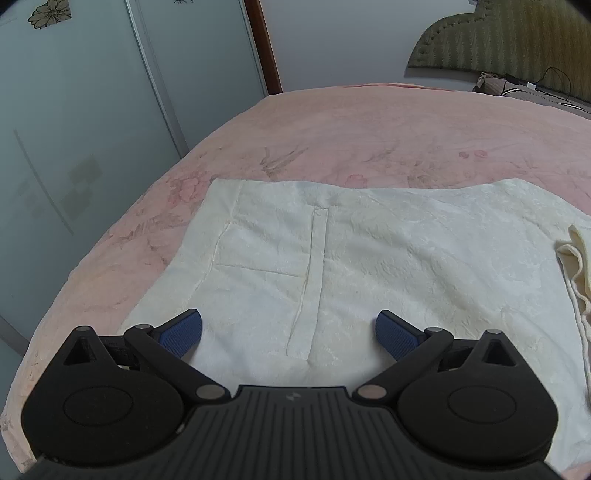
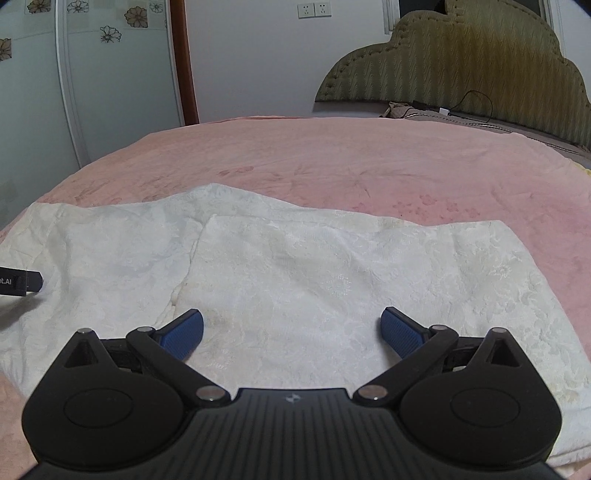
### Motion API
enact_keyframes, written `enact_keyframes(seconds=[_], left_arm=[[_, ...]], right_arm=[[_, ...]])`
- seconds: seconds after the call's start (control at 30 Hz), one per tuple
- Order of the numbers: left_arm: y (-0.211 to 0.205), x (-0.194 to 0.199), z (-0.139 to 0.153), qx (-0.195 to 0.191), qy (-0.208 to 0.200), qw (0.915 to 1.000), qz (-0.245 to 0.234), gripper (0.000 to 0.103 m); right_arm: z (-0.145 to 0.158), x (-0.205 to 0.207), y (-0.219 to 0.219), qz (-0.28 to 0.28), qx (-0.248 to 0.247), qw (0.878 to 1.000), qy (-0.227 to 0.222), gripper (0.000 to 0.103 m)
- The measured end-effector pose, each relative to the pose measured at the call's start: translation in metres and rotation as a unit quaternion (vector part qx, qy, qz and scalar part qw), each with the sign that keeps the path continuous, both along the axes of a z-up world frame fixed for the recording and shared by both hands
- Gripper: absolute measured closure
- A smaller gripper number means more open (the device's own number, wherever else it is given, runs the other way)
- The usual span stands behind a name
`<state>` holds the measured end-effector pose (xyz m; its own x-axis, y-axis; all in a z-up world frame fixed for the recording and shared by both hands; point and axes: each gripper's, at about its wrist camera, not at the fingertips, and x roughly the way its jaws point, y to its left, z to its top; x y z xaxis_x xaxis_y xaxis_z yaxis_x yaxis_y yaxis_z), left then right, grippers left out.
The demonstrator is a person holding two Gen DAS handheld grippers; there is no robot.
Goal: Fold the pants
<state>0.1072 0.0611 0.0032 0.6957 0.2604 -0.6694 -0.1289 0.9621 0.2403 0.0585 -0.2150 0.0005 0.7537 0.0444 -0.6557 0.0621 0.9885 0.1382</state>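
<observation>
White textured pants lie flat on a pink bedspread. In the left wrist view I see a pocket seam and a vertical placket; a drawstring trails at the right edge. My left gripper hovers low over the cloth, open, blue pads empty. In the right wrist view the pants show a folded layer lying over the part at left. My right gripper is open above that layer, holding nothing. A dark tip of the other gripper's body pokes in at the left edge.
A padded olive headboard stands at the back right with a cable and pillow below it. Pale sliding wardrobe doors with flower prints run along the left, close to the bed's edge. A wall socket sits high on the wall.
</observation>
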Motion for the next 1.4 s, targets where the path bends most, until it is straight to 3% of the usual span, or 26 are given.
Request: enact_keyframes(seconds=[0.17,0.27,0.33,0.47,0.6,0.7,0.77,0.83,0.97,1.1,1.17,1.3,1.4], left_arm=[[0.011,-0.007,0.009,-0.009,-0.005,0.9999,0.007,0.001],[0.037,-0.017,0.020,-0.017,-0.018,0.9991,0.034,0.001],[0.061,-0.019,0.024,-0.020,-0.012,0.9975,0.066,0.001],[0.111,-0.022,0.027,-0.045,0.014,0.9915,0.121,0.001],[0.155,-0.038,0.031,-0.142,0.006,0.9804,0.137,0.003],[0.174,-0.041,0.030,-0.225,0.016,0.9662,0.126,0.003],[0.178,-0.039,0.024,-0.271,0.029,0.9553,0.115,0.003],[0.178,-0.033,0.018,-0.295,0.043,0.9483,0.108,0.002],[0.170,-0.028,0.015,-0.316,0.045,0.9419,0.103,0.002],[0.171,-0.019,0.012,-0.387,0.046,0.9169,0.084,0.002],[0.170,-0.011,0.009,-0.418,0.044,0.9044,0.072,0.002],[0.170,0.009,-0.001,-0.461,0.033,0.8829,0.083,0.002],[0.170,0.027,-0.008,-0.481,0.016,0.8721,0.089,0.002]], right_arm=[[0.024,-0.008,0.010,0.048,0.030,0.998,0.008,0.000],[0.050,-0.021,0.038,0.142,0.007,0.990,-0.014,0.000],[0.067,-0.038,0.068,0.209,-0.049,0.975,-0.056,0.000],[0.074,-0.062,0.141,0.300,-0.177,0.927,-0.136,0.000],[0.046,-0.063,0.199,0.356,-0.258,0.887,-0.141,0.001],[0.023,-0.063,0.229,0.376,-0.318,0.859,-0.142,0.001],[0.014,-0.058,0.243,0.383,-0.336,0.849,-0.139,0.015],[0.011,-0.049,0.253,0.380,-0.338,0.849,-0.142,0.021],[0.005,-0.033,0.276,0.377,-0.354,0.844,-0.144,0.045],[0.000,-0.024,0.292,0.388,-0.351,0.839,-0.150,0.071],[0.006,-0.020,0.287,0.384,-0.326,0.851,-0.152,0.077],[0.037,0.003,0.253,0.357,-0.190,0.906,-0.126,0.081],[0.053,0.018,0.229,0.354,-0.107,0.923,-0.106,0.081]])
